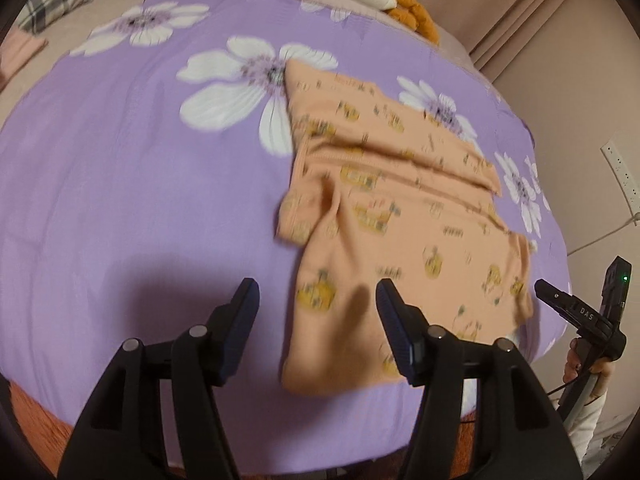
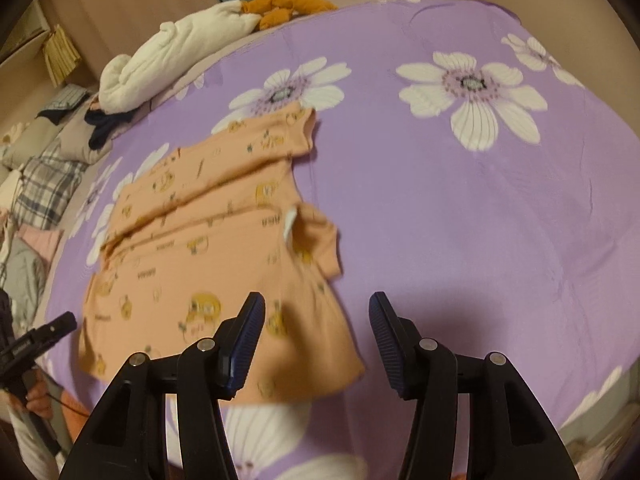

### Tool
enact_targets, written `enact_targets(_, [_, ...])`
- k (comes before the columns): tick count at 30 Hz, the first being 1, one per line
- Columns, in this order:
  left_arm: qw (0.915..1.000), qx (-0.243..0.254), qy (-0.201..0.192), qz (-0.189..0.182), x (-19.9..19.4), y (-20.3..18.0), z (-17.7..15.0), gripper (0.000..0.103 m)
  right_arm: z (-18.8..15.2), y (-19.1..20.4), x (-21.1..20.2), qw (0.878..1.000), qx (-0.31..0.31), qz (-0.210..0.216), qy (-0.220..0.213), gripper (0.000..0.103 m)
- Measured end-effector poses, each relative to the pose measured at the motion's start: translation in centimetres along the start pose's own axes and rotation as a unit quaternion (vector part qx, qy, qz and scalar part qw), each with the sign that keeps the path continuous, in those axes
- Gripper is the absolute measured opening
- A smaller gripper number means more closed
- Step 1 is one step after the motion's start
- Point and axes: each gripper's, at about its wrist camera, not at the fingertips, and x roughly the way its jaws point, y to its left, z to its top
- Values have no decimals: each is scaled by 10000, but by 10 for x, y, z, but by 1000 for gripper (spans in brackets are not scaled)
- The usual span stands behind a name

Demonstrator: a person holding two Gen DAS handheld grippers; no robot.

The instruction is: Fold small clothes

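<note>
A small peach garment [image 1: 400, 220] with yellow prints lies partly folded on the purple flowered bed sheet [image 1: 120, 180]. My left gripper [image 1: 316, 286] hovers over its near left corner, jaws open, with nothing pinched between the pads. In the right wrist view the same garment [image 2: 208, 248] lies left of centre on the sheet [image 2: 460, 200]. My right gripper [image 2: 317, 300] stands open above its near right corner and holds nothing. Each gripper shows at the edge of the other's view: the right gripper [image 1: 580, 308] and the left gripper [image 2: 40, 336], each held in a hand.
A white bundled cloth [image 2: 172, 52] and an orange cloth [image 2: 288, 6] lie at the far edge of the bed. Plaid pillows [image 2: 48, 184] and other clothes sit at the left. A power strip [image 1: 620, 168] hangs on the wall to the right, beside curtains.
</note>
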Motion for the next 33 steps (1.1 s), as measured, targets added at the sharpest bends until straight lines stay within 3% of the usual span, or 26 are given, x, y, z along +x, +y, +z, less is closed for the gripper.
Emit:
enact_targets(10, [9996, -32, 204, -201, 3, 2, -19, 59, -22, -4, 8, 9997, 87, 112, 216, 54])
enact_targets(14, [9995, 19, 221, -209, 11, 1, -23, 58, -24, -4, 13, 9997, 54, 86, 227, 43])
enact_targets(15, [9996, 1, 202, -196, 12, 1, -24, 53, -25, -5, 14, 9995, 126, 84, 272, 35])
enact_targets(17, [9997, 0, 175, -159, 14, -1, -25, 30, -25, -7, 17, 9993, 185, 175, 277, 20])
enact_targets(18, [9998, 3, 169, -143, 14, -2, -26, 6, -26, -6, 18, 9988, 216, 335, 300, 11])
enact_targets(23, [9995, 16, -171, -263, -9, -11, -25, 6, -24, 1, 4, 9975, 289, 626, 158, 10])
enact_targets(33, [9880, 144, -1003, -1162, -99, -40, 6, 6, 1, 18, -93, 9837, 228, 1423, -1075, 9])
